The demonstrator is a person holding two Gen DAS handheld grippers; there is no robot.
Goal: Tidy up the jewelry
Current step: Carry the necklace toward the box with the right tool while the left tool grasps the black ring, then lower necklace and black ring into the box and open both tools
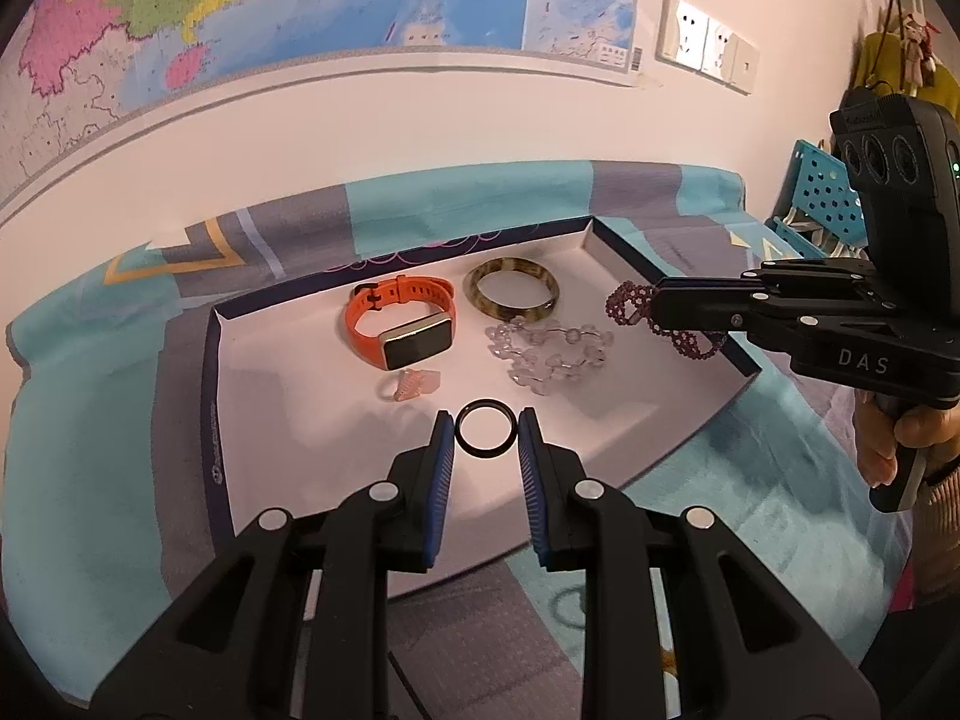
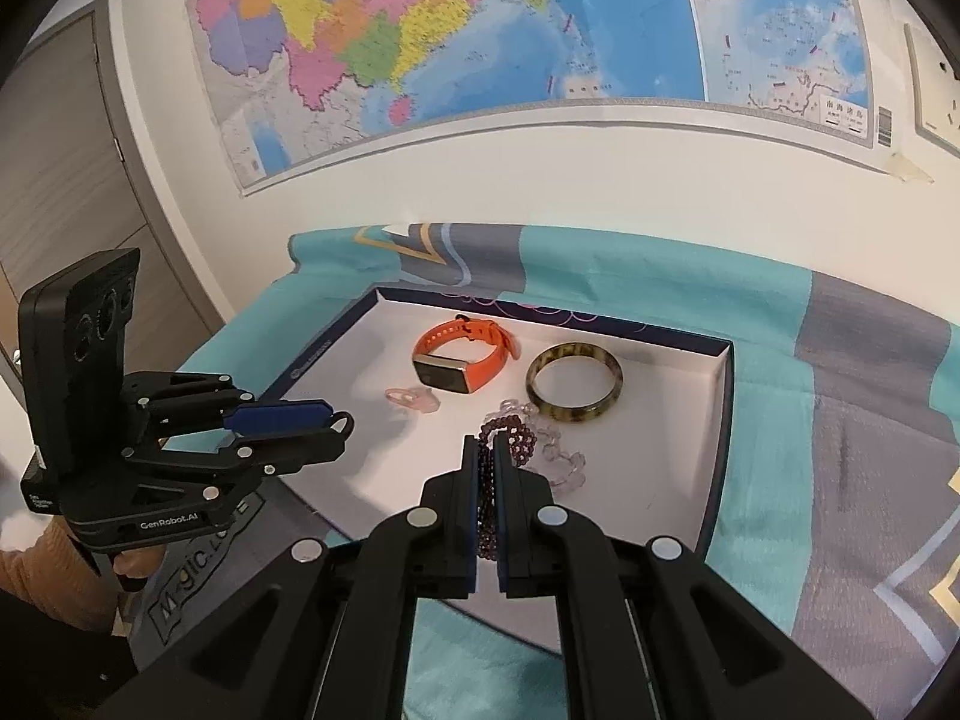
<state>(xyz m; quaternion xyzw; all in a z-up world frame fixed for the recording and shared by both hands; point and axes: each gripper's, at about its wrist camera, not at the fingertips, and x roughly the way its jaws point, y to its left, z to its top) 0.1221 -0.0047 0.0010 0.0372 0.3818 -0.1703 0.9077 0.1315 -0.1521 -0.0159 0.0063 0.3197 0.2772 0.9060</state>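
The left gripper [image 1: 485, 432] is narrowly open and pinches a black ring [image 1: 485, 431] between its blue pads [image 1: 441, 450], holding it above the near part of the tray [image 1: 216, 360]. In the right wrist view the ring shows only as a small loop at the tip of this gripper [image 2: 342, 423], so whether it still hangs free or already touches the tray floor I cannot tell surely.

The right gripper [image 2: 486, 468] is almost fully closed on a purple bead bracelet [image 2: 510, 444]; the beads run down between its fingers and bunch at the tip. From the left wrist it stands at about three o'clock, over the right wall of the tray, with the bracelet [image 1: 627, 303] looping out on both sides.

In the tray, seen from the left wrist, an orange watch [image 1: 402, 324] lies at eleven o'clock from the ring, a brown bangle [image 1: 513, 297] at one o'clock, a clear bead bracelet [image 1: 549, 354] at two o'clock just beside the bangle, and a small pink ring [image 1: 408, 387] just below the watch. The tray rests on a blue and grey cloth [image 1: 90, 420].

The step in hand seems to be the carrying of two pieces at once. The next move probably calls for lowering each one to a bare spot of the tray floor, apart from its neighbours, and opening the jaws gently so that the ring does not roll and the beads do not tangle with the clear bracelet.
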